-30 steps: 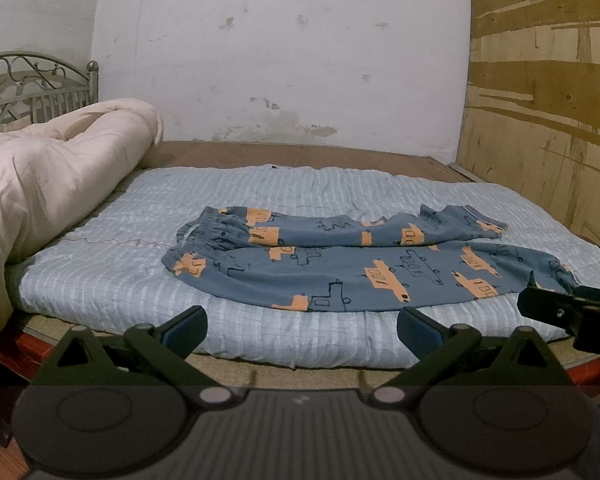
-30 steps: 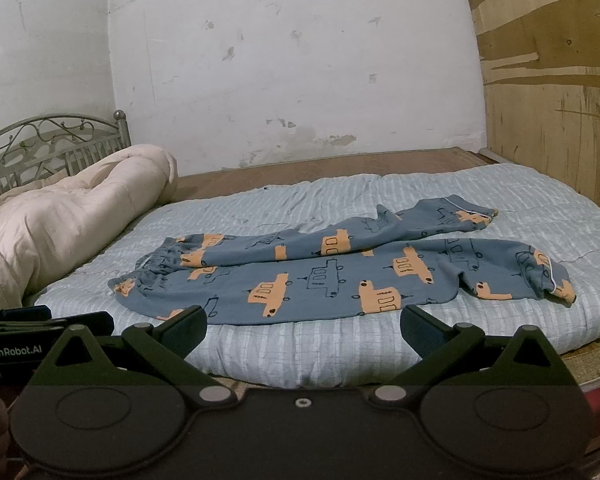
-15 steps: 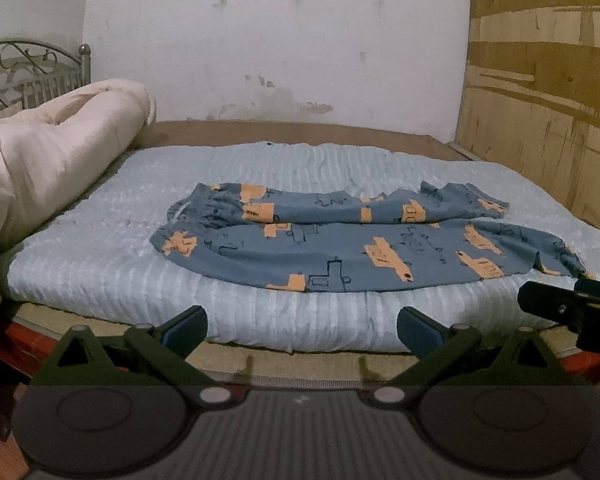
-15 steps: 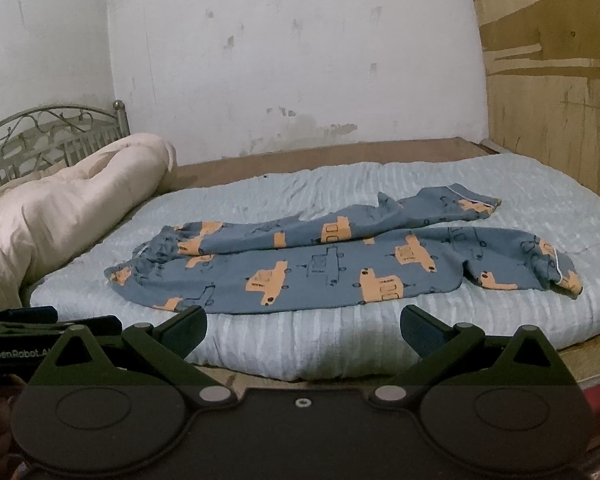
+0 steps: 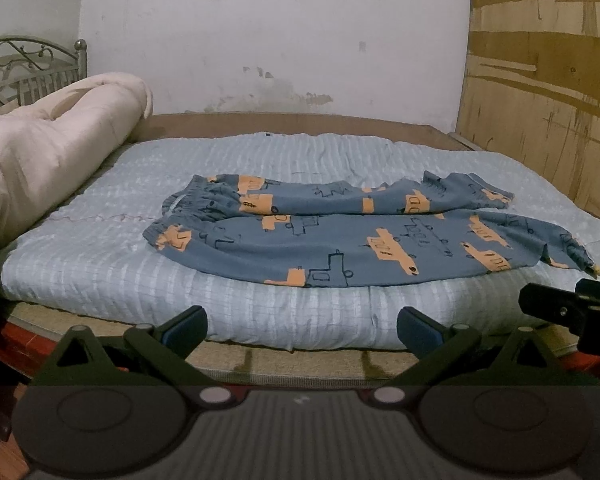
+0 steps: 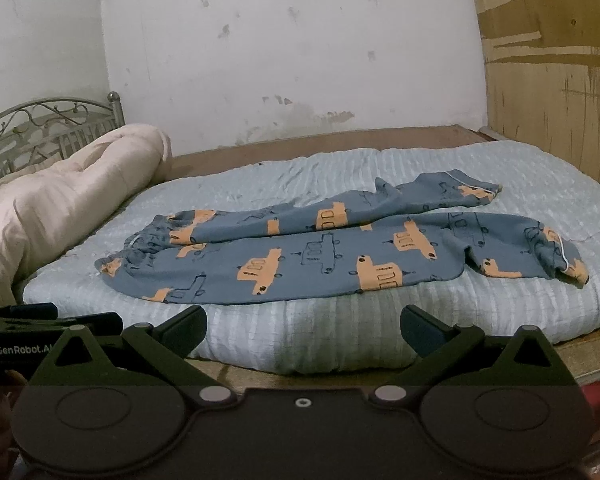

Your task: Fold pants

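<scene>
While both grippers wait in front of the bed, the big white wall [image 5: 280,40] stands at the back, with marks and stains on it. A brown wood board [image 5: 548,100] stands on the right side. The bed [image 5: 292,120] fills the room below the wall, and a light blue striped cover [image 5: 100,264] lies over it. A fat cream blanket [image 5: 48,152] is rolled up along the left side of the bed. Behind the blanket is a curly metal headboard [image 5: 16,64].

The pants [image 5: 360,236] lie flat on the blue cover, near the front edge of the bed. They are blue with orange cars on them. The stretchy waist is on the left and the two legs run to the right. The back leg lies a bit crooked, and the front leg's end is bunched up by the right edge. The pants are not folded.

The left gripper [image 5: 302,326] is spread wide with nothing between its fingers. It hangs just in front of the bed edge, apart from the pants. The right gripper [image 6: 304,326] is spread wide too and holds nothing. It is also in front of the bed, apart from the pants. In the left wrist view, a bit of the right gripper shows at the right edge.
</scene>
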A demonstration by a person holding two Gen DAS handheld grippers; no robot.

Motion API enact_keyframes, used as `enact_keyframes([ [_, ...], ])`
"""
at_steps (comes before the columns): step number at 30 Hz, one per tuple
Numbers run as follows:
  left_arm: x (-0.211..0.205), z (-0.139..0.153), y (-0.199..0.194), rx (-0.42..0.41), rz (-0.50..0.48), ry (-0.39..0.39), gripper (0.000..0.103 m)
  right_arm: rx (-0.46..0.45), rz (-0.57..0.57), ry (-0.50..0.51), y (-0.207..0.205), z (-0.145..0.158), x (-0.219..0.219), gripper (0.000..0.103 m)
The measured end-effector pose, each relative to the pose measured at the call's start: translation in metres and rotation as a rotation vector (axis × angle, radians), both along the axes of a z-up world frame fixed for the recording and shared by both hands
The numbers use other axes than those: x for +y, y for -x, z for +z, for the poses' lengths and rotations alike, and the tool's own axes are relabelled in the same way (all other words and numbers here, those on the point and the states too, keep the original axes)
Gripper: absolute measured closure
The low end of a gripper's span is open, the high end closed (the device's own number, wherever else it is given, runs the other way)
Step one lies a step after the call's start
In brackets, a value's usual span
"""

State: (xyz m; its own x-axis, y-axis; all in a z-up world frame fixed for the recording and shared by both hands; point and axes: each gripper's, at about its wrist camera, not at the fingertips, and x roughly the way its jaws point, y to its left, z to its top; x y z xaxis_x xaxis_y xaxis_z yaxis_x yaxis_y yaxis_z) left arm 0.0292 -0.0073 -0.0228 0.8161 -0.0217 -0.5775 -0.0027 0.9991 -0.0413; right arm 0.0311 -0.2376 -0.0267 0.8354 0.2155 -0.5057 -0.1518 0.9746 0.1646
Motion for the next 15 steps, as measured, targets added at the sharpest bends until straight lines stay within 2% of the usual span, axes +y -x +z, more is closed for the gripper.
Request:
enact_keyframes([
  [9,0.000,-0.001,-0.006,0.011,-0.011,-0.004,0.001,0.004,0.001,-0.007,-0.003,-0.003,-0.001,0.001],
  [15,0.021,0.004,-0.036,0.014,0.017,-0.005,0.001,-0.027,0.043,-0.036,-0.010,-0.006,-0.007,0.001],
])
